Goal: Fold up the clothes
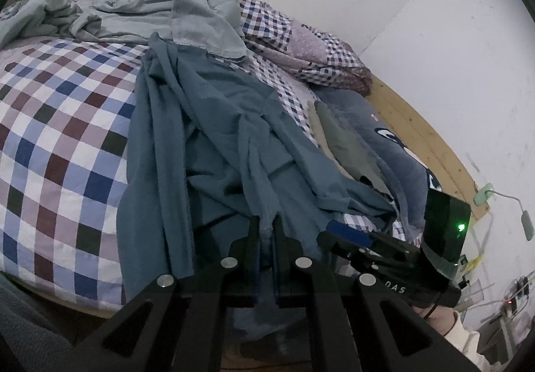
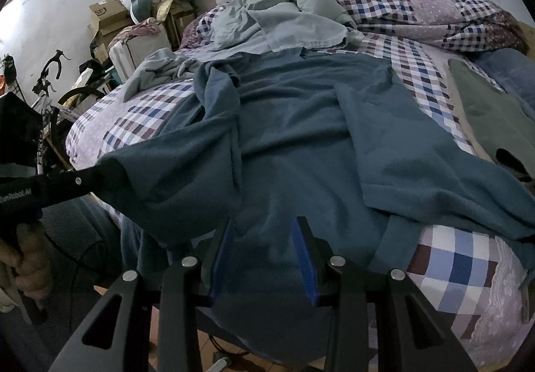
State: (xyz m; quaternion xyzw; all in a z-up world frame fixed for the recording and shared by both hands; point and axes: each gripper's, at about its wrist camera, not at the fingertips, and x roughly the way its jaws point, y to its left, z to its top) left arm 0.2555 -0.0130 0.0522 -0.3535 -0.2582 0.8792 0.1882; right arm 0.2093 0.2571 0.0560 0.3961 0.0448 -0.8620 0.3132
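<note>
My left claw is pressed nearly together on a bunched ridge of the teal garment, the hem pinched between its blue pads right at the near edge of the bed. My right claw stands spread, its jaws straddling the hem just beside the left one, with cloth lying between them but not yet pinched. From both claws the garment runs straight away from me up the checked sheet, its long axis pointing toward the far end of the bed, rumpled on my left side, flatter on my right, where one part trails off to the near right corner. Both claws sit at the same near hem, so neither is closer. Beyond it lies a pale grey-green heap overlapping its far end.
</note>
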